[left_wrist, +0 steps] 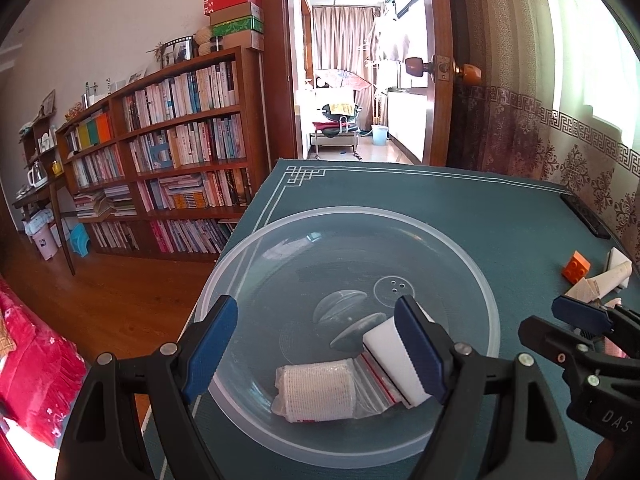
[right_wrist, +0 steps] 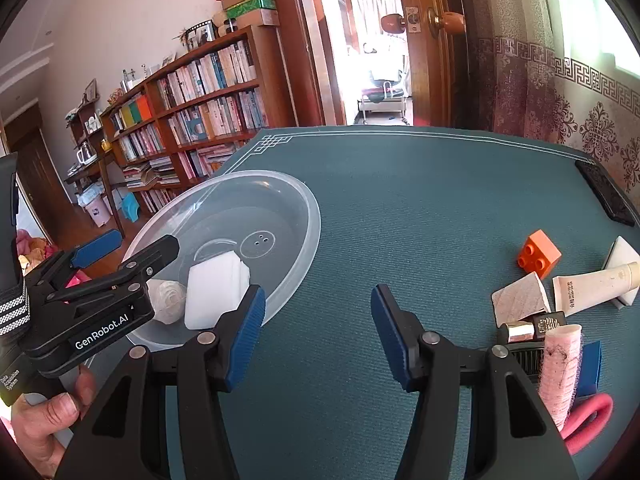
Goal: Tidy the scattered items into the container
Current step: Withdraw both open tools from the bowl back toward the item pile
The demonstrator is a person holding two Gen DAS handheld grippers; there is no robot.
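A clear plastic bowl (left_wrist: 480, 280) sits on the teal mat near the table's left edge. Inside lie a white bandage roll (left_wrist: 316, 390), a zip bag (left_wrist: 376, 384) and a white foam block (left_wrist: 394, 356). My left gripper (left_wrist: 316, 344) hangs open over the bowl, its right finger beside the block. My right gripper (right_wrist: 316, 320) is open over bare mat, right of the bowl (right_wrist: 308, 200), holding nothing. To its right lie an orange brick (right_wrist: 538, 254), a white tube (right_wrist: 596, 284), a wedge sponge (right_wrist: 518, 298), a small gold-capped bottle (right_wrist: 532, 328) and a pink roller (right_wrist: 560, 368).
A black flat device (right_wrist: 604, 192) lies at the mat's far right edge. A blue item (right_wrist: 590, 368) and a pink handle (right_wrist: 588, 420) lie beside the roller. A bookshelf (left_wrist: 180, 140) and an open doorway (left_wrist: 352, 80) stand beyond the table. A hand (right_wrist: 52, 424) holds the left gripper.
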